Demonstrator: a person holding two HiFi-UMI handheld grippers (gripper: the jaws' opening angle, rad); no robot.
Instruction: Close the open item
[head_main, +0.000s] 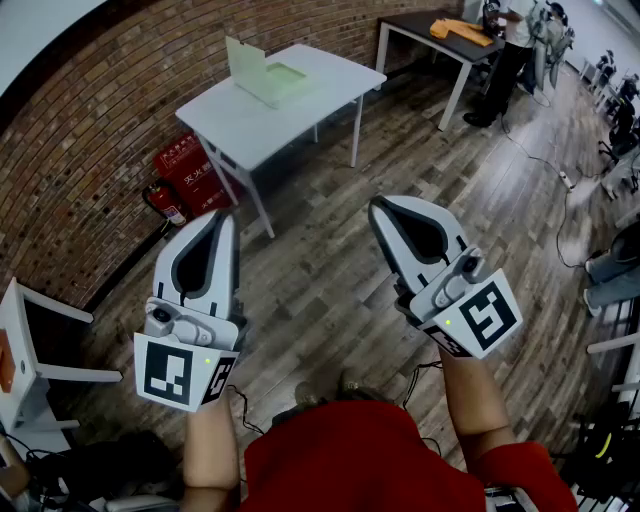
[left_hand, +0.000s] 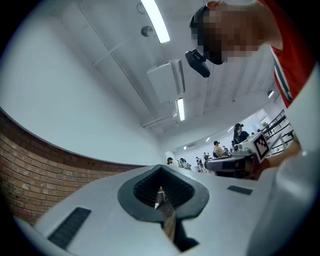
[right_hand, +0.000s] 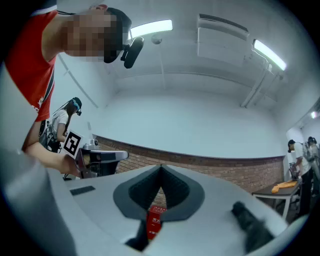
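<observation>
While tools (head_main: 225, 220) (head_main: 380, 206) hang shut — floor (head_main: 320, 270), open box (head_main: 262, 72) beyond

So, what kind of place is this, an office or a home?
Probably a shared workroom or lab, not a home: a brick wall, a plain white table on a wood floor, red fire-extinguisher boxes by the wall, and a person standing at another table.

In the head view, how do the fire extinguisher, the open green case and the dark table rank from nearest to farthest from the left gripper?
1. Fire extinguisher, by the brick wall, just ahead of the left gripper.
2. Open green case, on the white table.
3. Dark table, far right.
</observation>
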